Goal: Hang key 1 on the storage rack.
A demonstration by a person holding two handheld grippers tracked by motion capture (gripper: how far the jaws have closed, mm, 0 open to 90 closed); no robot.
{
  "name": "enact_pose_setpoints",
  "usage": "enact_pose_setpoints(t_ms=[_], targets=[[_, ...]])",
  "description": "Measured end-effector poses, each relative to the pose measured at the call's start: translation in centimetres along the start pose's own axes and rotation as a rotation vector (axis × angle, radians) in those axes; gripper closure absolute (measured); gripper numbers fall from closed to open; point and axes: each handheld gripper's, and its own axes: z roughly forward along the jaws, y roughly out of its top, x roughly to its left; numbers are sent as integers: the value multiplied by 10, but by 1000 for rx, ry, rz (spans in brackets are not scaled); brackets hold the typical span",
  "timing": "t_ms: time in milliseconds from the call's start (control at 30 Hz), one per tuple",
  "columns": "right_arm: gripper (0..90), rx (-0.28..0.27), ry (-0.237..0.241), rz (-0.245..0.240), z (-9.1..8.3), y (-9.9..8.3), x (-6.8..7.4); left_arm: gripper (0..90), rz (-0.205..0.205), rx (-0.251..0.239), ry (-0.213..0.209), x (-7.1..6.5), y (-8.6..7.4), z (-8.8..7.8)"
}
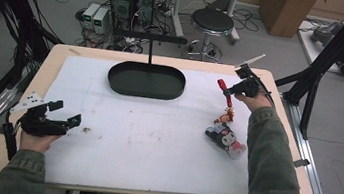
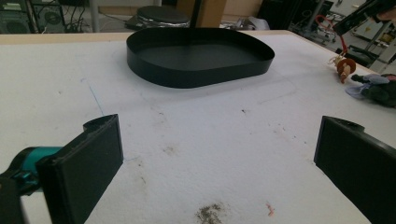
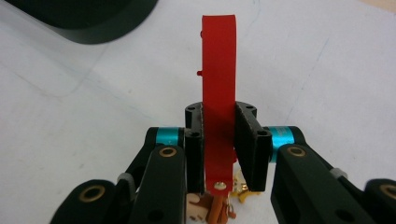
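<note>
My right gripper (image 1: 229, 90) is raised over the table's right side, shut on the red strap (image 1: 222, 86) of a keychain. In the right gripper view the jaws (image 3: 219, 135) pinch the red strap (image 3: 218, 60), which sticks up past them. The orange charm (image 3: 212, 205) hangs below. The charm (image 1: 226, 116) dangles just above the white mat, next to a dark plush toy (image 1: 225, 138). A black oval tray (image 1: 145, 92) sits at the far middle. My left gripper (image 1: 65, 112) rests low at the left, open and with nothing in it; its fingers (image 2: 100, 154) stand wide apart over the mat.
A black post with a crossbar (image 1: 151, 49) rises behind the tray. A white mat (image 1: 154, 140) covers most of the wooden table (image 1: 60, 52). Black frame struts (image 1: 326, 62) stand at the right. A stool (image 1: 212, 21) and computers (image 1: 132, 1) are on the floor beyond.
</note>
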Motion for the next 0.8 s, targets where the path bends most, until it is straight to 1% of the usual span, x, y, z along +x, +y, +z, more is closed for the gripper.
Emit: enact_pose_setpoints(t_ms=[33, 67, 100, 133, 167, 233, 267, 300, 433, 500, 567, 600, 633, 667, 700, 767, 800], targets=[[746, -7, 11, 3, -4, 0, -1, 18, 0, 1, -1, 0, 0, 0], [747, -6, 11, 7, -7, -1, -3, 18, 0, 1, -1, 0, 0, 0], [747, -6, 11, 7, -7, -1, -3, 18, -2, 1, -2, 0, 0, 0], [747, -11, 32, 18, -14, 0, -5, 18, -5, 1, -3, -1, 0, 0], [747, -15, 32, 21, -18, 0, -4, 18, -5, 1, -5, -1, -1, 0], [746, -24, 51, 23, -26, 3, -4, 18, -7, 1, -9, -1, -1, 1], [746, -33, 49, 18, -30, 4, -2, 18, -8, 3, -9, -1, -1, 1], [746, -41, 60, 12, -34, 6, -2, 18, -8, 3, -9, -1, -1, 1], [746, -40, 65, 6, -48, 13, 2, 18, -6, 4, -15, -1, -1, 1], [746, -57, 70, -3, -54, 17, 4, 18, -4, 7, -17, -1, -2, 2], [746, -66, 75, -9, -57, 18, 5, 18, -5, 7, -18, -1, -2, 2], [745, -82, 82, -15, -60, 21, 7, 18, -2, 10, -19, -1, -2, 2], [746, -80, 83, -20, -61, 22, 8, 18, -2, 10, -19, -1, -2, 2], [746, -66, 79, -28, -62, 23, 9, 18, -3, 7, -21, -2, -2, 1], [746, -68, 76, -30, -63, 25, 11, 18, -5, 7, -22, -1, -2, 1], [746, -90, 88, -40, -66, 27, 12, 18, -5, 16, -26, 0, -2, 2], [746, -90, 88, -40, -66, 27, 12, 18, -5, 16, -26, 0, -2, 2]])
